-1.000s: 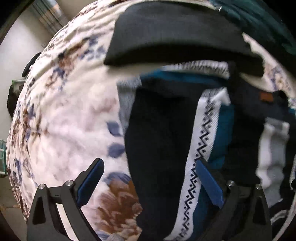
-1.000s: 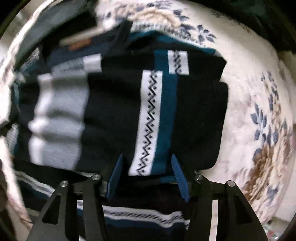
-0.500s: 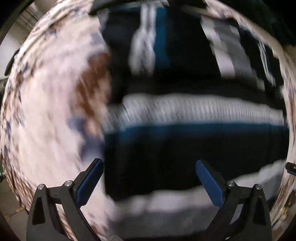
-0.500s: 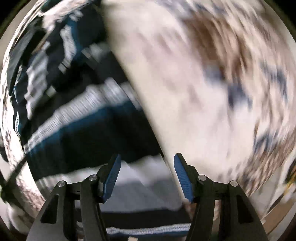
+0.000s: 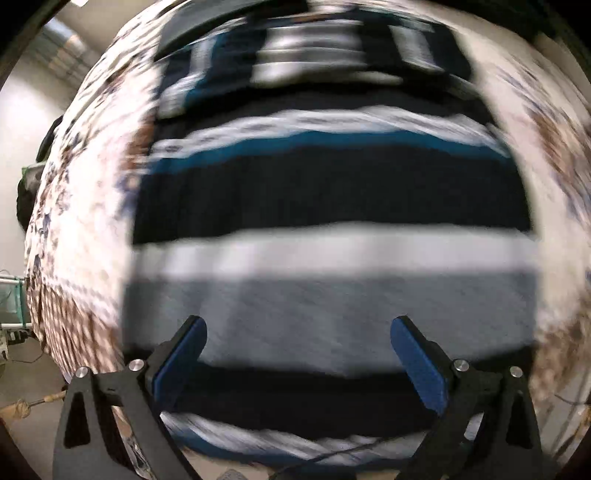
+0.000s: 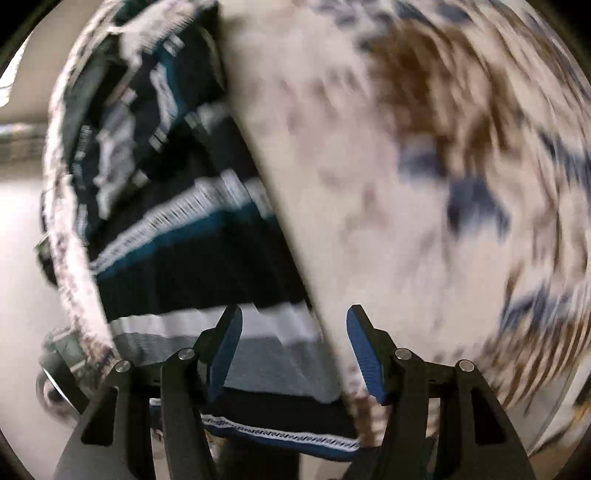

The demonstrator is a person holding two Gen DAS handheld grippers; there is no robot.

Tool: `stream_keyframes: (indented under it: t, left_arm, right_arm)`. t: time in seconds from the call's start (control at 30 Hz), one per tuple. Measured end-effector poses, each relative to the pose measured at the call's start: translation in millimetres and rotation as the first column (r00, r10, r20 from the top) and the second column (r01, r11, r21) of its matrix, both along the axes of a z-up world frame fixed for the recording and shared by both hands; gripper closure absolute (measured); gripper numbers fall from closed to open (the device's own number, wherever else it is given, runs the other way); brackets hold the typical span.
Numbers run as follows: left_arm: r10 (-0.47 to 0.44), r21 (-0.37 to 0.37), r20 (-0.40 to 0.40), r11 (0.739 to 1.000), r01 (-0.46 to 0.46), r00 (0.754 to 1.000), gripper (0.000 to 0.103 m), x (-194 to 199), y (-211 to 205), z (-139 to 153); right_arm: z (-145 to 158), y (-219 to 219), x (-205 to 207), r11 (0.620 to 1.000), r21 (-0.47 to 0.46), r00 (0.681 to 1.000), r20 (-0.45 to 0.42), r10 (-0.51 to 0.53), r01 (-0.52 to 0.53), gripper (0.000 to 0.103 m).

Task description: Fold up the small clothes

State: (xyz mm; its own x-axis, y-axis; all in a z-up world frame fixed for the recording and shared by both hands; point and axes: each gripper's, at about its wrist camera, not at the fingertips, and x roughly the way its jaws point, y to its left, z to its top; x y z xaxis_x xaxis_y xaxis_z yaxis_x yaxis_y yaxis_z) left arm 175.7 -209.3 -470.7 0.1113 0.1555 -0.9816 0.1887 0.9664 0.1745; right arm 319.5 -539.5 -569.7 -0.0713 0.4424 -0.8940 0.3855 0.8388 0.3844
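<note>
A striped knit sweater (image 5: 332, 206), black with teal, white and grey bands, lies folded on a floral bedspread (image 5: 85, 206). Both views are motion-blurred. My left gripper (image 5: 297, 350) is wide open and empty over the sweater's grey band near its front edge. My right gripper (image 6: 293, 343) is open and empty, straddling the sweater's right edge (image 6: 269, 332), where the sweater (image 6: 192, 258) meets the bedspread (image 6: 424, 184).
A dark garment (image 5: 221, 18) lies beyond the sweater at the far side of the bed. The bed's left edge, with floor and clutter (image 5: 14, 325) below it, shows at the left. The floral cover stretches away to the right in the right wrist view.
Both grippers have swung round fast to the sweater's near edge. The stripes that ran lengthwise a second ago now run crosswise. Both grippers stayed open and empty throughout.
</note>
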Motion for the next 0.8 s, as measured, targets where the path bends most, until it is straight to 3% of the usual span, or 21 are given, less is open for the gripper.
stream_keyframes:
  t: [0.17,0.3,0.37,0.43,0.5,0.57,0.63,0.67,0.8]
  left_arm:
    - [-0.069,-0.013,-0.077,0.998,0.069,0.995,0.001,-83.3,-123.9,-14.7]
    - [-0.072,-0.041,-0.156,0.997,0.067,0.985,0.001,-112.6,-177.5,-48.4]
    - [-0.042,-0.028,-0.144,0.999,0.038,0.989,0.001,-116.8,-193.9,-60.9]
    - [-0.002,-0.025,-0.118,1.0,-0.001,0.993,0.003,-124.2,-209.0,-68.2]
    - [0.018,-0.055,-0.066,0.998,-0.022,0.998,0.02,-117.6,-208.5,-73.3]
    - [0.031,-0.087,-0.009,0.996,-0.032,0.999,0.07,-114.1,-204.4,-68.7]
    - [0.058,-0.105,0.028,0.993,-0.054,0.998,0.092,-110.2,-195.3,-60.8]
    - [0.066,-0.107,0.035,0.992,-0.061,0.997,0.099,-109.2,-192.7,-57.9]
    - [0.094,-0.112,0.057,0.99,-0.088,0.994,0.099,-109.1,-172.3,-47.7]
  right_arm:
    - [1.5,-32.9,53.7,0.992,0.033,0.99,0.077,0.116,-0.119,0.042]
    - [-20.0,-33.7,73.5,0.983,0.018,0.978,0.105,0.179,-0.182,0.042]
    - [-33.2,-44.1,89.4,0.98,0.024,0.974,0.119,0.193,-0.197,0.042]
    - [-58.2,-26.1,98.6,0.98,0.045,0.973,0.134,0.188,-0.195,0.042]
    - [-77.8,-17.6,115.9,0.98,0.098,0.977,0.142,0.157,-0.172,0.042]
    - [-89.7,-16.7,134.4,0.976,0.151,0.979,0.153,0.131,-0.154,0.042]
    - [-103.6,-9.7,158.2,0.968,0.214,0.981,0.164,0.098,-0.133,0.042]
    - [-108.0,-5.9,166.4,0.963,0.235,0.981,0.168,0.094,-0.133,0.042]
    - [-129.7,15.1,208.7,0.942,0.312,0.983,0.166,0.072,-0.122,0.042]
